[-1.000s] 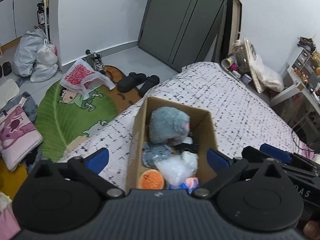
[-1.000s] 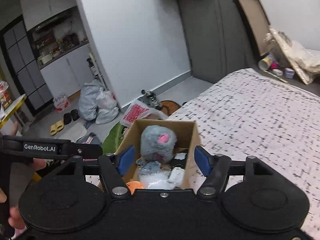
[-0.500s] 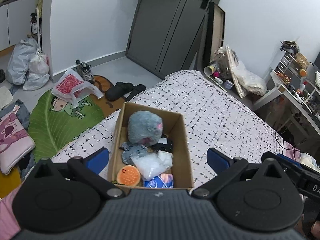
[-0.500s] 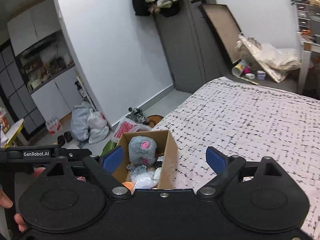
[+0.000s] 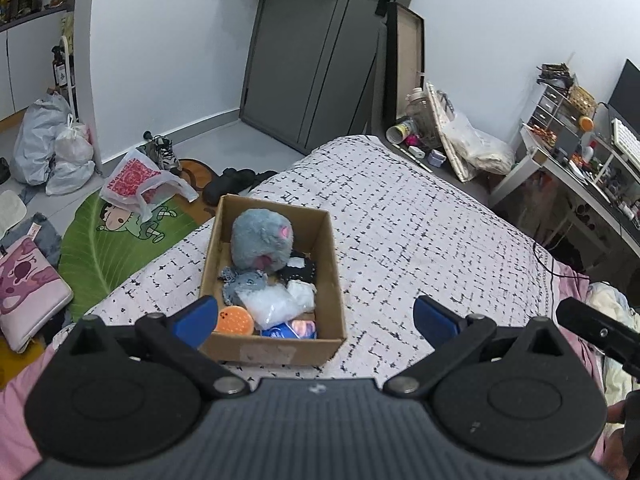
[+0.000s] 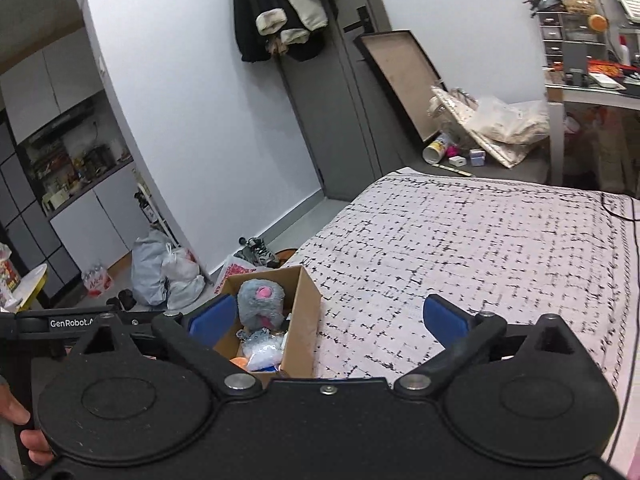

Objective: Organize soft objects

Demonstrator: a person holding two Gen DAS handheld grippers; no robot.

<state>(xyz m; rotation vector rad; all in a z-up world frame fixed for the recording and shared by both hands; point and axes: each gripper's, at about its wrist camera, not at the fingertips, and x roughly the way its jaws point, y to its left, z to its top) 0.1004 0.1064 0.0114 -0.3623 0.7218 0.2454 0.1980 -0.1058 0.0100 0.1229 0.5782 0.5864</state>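
A cardboard box [image 5: 332, 272] stands on the bed's black-and-white cover [image 5: 432, 240]. In it lie a grey plush mouse [image 5: 260, 240], a grey-blue cloth [image 5: 242, 284], a clear plastic bag [image 5: 272, 306], an orange round toy [image 5: 236, 320], a black item [image 5: 298, 270] and a blue packet [image 5: 288, 330]. My left gripper [image 5: 314, 318] is open and empty, above and behind the box's near end. My right gripper [image 6: 328, 318] is open and empty, to the right of the box [image 6: 306, 312]; the plush mouse [image 6: 260, 304] shows there too.
A green leaf-shaped rug [image 5: 112, 240], a red-and-white plastic bag [image 5: 136, 180], black slippers [image 5: 236, 180] and white bags [image 5: 56, 148] lie on the floor left of the bed. A grey door [image 5: 316, 52] stands behind. A cluttered desk [image 5: 580, 168] is at the right.
Both grippers have pulled back and up from the box, so it looks smaller and farther. The right gripper's jaws have opened wider. The box's contents have not moved.
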